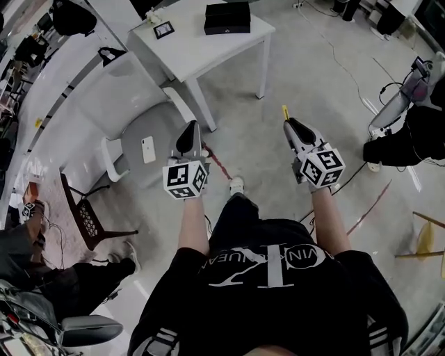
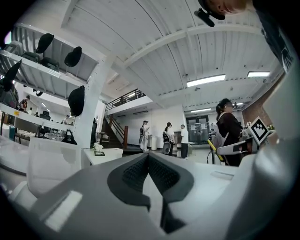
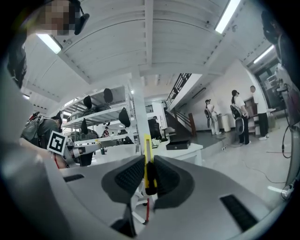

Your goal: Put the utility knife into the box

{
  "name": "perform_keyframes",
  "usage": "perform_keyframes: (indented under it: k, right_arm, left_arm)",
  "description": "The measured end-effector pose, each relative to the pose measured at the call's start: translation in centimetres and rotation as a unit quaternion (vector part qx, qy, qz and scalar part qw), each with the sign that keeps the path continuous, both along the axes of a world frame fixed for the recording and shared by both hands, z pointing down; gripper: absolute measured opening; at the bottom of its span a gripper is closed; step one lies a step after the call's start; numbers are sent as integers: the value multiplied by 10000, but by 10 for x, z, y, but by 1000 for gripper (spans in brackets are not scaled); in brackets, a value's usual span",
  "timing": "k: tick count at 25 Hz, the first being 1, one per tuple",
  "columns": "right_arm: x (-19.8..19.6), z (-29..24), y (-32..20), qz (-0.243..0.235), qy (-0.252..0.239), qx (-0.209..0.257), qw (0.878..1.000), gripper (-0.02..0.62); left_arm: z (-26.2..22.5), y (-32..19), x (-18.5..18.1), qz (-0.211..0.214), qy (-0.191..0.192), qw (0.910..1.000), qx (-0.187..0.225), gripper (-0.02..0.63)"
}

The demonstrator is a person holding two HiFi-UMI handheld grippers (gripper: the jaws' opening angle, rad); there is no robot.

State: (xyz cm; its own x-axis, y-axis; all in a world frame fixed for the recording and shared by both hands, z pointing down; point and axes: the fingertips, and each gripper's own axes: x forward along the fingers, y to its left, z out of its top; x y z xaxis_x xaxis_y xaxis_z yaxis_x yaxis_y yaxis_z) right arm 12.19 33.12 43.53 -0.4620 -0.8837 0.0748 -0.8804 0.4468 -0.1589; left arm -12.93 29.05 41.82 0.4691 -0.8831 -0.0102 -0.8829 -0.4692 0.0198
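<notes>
Between the jaws of the right gripper sat the yellow utility knife, clamped upright, its tip poking out past the pads. Left gripper: jaws pressed together, nothing held. Both were held out over the grey floor, well apart from the black box, which rested on the white table ahead.
</notes>
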Motion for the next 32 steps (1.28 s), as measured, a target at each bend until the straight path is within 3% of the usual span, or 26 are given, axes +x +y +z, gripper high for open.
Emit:
perform_keyframes:
  k: [18,32]
  right_arm:
    - [-17,13,-141,229,-57,-326,9992,69]
    - [-27,7,-219,601,-94,-273,9978,69]
  left_arm:
    - [10,-154,-19,201,25,9994,-267,11]
    - [14,-247,-30,512,65,9982,-300,11]
